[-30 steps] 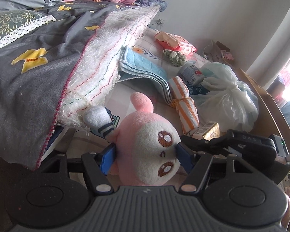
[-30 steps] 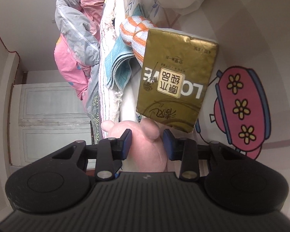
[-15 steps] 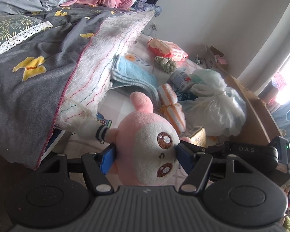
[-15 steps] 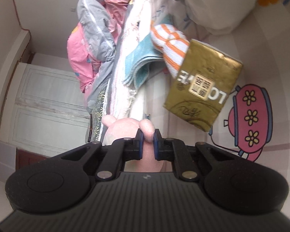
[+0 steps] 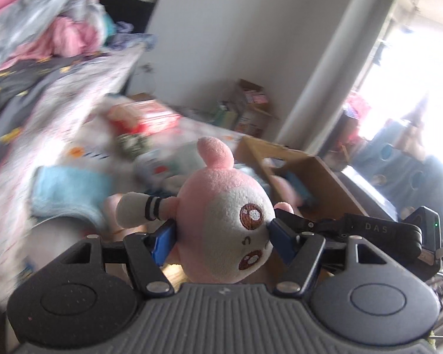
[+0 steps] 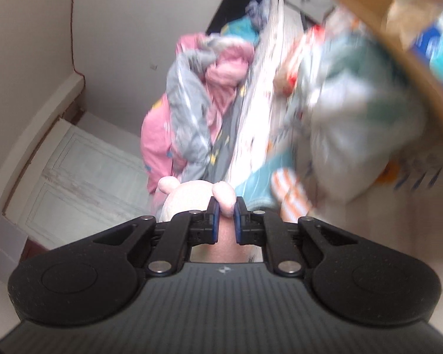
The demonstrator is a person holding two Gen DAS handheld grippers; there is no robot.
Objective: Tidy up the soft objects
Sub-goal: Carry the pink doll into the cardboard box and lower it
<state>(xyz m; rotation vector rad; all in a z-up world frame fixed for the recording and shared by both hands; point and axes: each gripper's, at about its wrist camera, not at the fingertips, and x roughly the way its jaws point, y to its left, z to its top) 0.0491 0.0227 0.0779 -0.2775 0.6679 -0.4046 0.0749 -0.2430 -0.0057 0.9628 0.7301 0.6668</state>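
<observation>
A pink and white plush toy [image 5: 230, 221] with brown eyes hangs in the air between both grippers. My left gripper [image 5: 221, 236] is shut on its head from both sides. My right gripper [image 6: 226, 209] is shut on one pink limb of the plush toy [image 6: 224, 197]; it also shows at the right in the left wrist view. A cardboard box [image 5: 307, 171] with soft items inside stands just behind the toy. A blue towel [image 5: 65, 191] and an orange-striped cloth [image 6: 289, 191] lie on the bed below.
A grey quilt [image 5: 29, 82] and pink bedding [image 6: 192, 94] are piled on the bed's far side. A white plastic bag [image 6: 354, 118], a red packet [image 5: 144, 118] and small items lie blurred on the sheet. A bright window is at the right.
Both grippers have lifted the plush toy up off the bed and swung toward the cardboard box. The right gripper closed on the toy's limb one second ago and stays shut. The gold packet has left the right wrist view.
</observation>
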